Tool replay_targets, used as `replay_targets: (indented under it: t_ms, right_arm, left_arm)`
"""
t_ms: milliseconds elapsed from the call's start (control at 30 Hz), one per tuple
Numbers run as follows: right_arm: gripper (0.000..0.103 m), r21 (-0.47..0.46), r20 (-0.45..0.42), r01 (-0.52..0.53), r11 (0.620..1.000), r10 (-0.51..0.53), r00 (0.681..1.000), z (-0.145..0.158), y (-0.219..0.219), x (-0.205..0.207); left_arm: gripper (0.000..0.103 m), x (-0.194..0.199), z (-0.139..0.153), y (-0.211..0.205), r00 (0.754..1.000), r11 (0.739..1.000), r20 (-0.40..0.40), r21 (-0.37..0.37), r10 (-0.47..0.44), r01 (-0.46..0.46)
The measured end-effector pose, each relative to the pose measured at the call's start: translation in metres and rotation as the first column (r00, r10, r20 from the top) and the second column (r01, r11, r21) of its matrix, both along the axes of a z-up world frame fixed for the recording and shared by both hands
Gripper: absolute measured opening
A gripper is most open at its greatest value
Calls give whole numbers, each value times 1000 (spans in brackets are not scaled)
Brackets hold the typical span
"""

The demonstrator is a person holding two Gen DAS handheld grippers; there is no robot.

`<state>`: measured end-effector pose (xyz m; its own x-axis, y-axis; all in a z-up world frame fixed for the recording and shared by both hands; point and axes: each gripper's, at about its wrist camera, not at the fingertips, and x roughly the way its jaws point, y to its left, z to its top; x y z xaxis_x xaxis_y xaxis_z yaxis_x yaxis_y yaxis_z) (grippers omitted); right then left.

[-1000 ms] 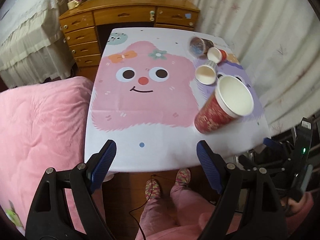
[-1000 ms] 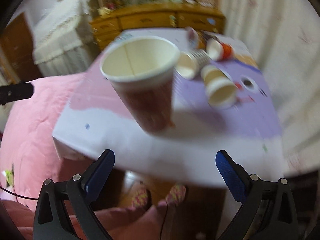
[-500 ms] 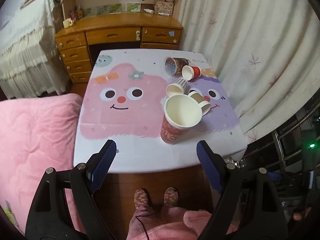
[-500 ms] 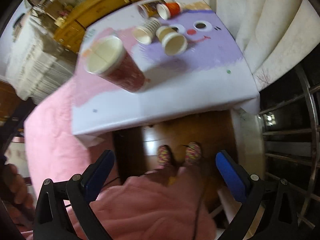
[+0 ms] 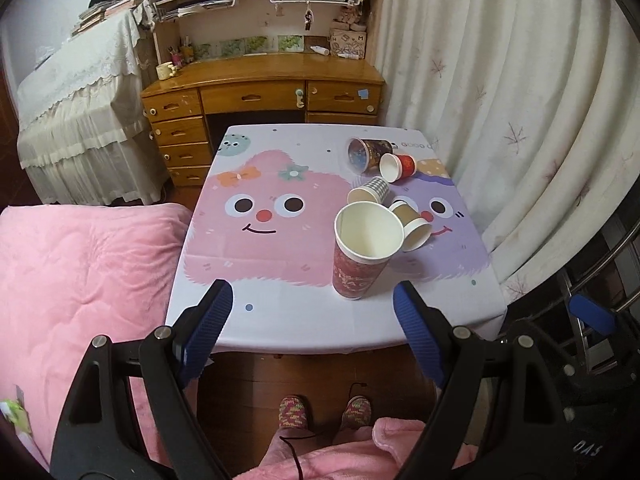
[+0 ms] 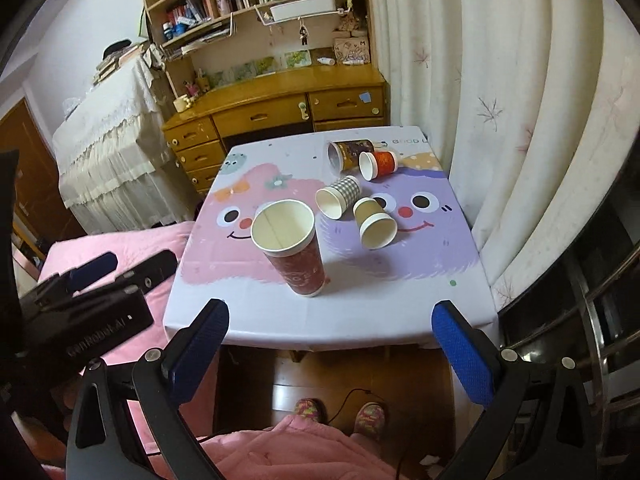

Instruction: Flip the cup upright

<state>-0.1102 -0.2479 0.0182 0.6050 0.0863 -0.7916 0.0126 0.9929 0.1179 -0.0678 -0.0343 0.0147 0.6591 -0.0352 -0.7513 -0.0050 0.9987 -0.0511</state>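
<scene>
Tall red patterned paper cup with white interior (image 5: 366, 252) now stands upright on its base, mouth up, near the front edge of the cartoon-print tablecloth table (image 5: 280, 320), lower centre of the left wrist frame; in the right wrist view the same cup (image 6: 292, 248) sits centre frame. A second ago it hung tilted and blurred close to the right camera; half a second ago it was still leaning; now it is settled and sharp, nothing touching it. Right gripper (image 6: 328, 348) has pulled back off the table, jaws spread wide and empty, cup well apart from its blue pads. Left gripper (image 5: 308, 332) likewise wide apart, holding nothing, hovering short of the table edge. Judgement: the flip for this cup looks done and released. Four smaller paper cups remain on their sides behind it: a tan ribbed one (image 5: 412, 224), a checked one (image 5: 370, 192), a red-orange one (image 5: 398, 166), a dark patterned one (image 5: 366, 152). Any of these may be next.
</scene>
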Motion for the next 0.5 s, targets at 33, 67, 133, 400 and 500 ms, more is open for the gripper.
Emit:
replay_targets:
  t_ms: [33, 67, 133, 400, 500]
  right_arm:
    - [103, 5, 5, 9, 1000, -9, 1000, 3, -1, -1]
    - [103, 7, 16, 19, 1000, -20, 1000, 5, -1, -4]
    - [103, -1, 40, 23, 1000, -23, 999, 6, 1, -10]
    - [103, -31, 109, 26, 999, -22, 994, 11, 7, -24]
    - [103, -19, 104, 30, 999, -27, 994, 10, 3, -21]
  left_arm:
    - [81, -1, -1, 1, 1000, 1000, 6, -1, 4, -4]
    - [81, -2, -2, 2, 1000, 1000, 12, 2, 7, -7]
    - [81, -7, -2, 3, 999, 1000, 29, 9, 14, -14]
    - [94, -7, 1, 6, 997, 1000, 72, 21, 19, -20]
    - [102, -6, 2, 6, 997, 1000, 79, 18, 15, -16]
